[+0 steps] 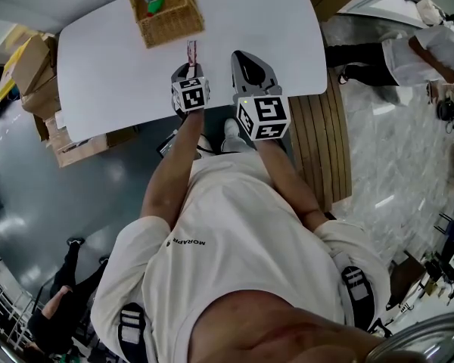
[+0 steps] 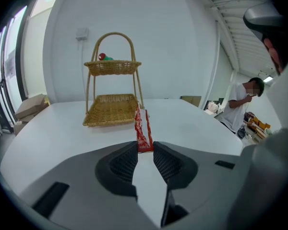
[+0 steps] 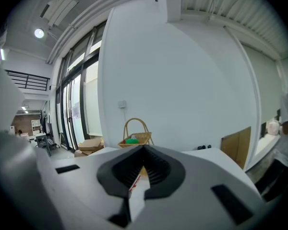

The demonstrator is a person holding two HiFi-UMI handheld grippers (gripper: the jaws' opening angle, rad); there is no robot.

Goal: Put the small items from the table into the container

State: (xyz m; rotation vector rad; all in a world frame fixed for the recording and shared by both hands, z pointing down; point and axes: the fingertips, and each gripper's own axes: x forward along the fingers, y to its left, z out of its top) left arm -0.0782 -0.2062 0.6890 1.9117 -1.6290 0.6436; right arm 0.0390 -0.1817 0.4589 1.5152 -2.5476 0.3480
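— Fingers point(image 2: 125, 164) on the left gripper point(image 2: 145, 150), how do they stand?
— Clamped on the near end of a red-and-white packet point(image 2: 143, 128). It sticks straight out ahead of the tips, its far end pointing toward the wicker basket point(image 2: 110, 110).
— Where is that over the table point(image 1: 113, 74)?
— Just inside the near edge, around its middle. The two-tier basket stands farther in, toward the far edge. The packet's far end comes close to the lower tier's front rim, but whether they touch I cannot tell.
— Anything in the basket?
— A green thing point(image 2: 105, 58) with a red bit beside it lies in the upper tier.
— And the right gripper point(image 3: 143, 148)?
— Just beside the left one, at the same near edge. Its fingers are pressed together at the tips with nothing between them.
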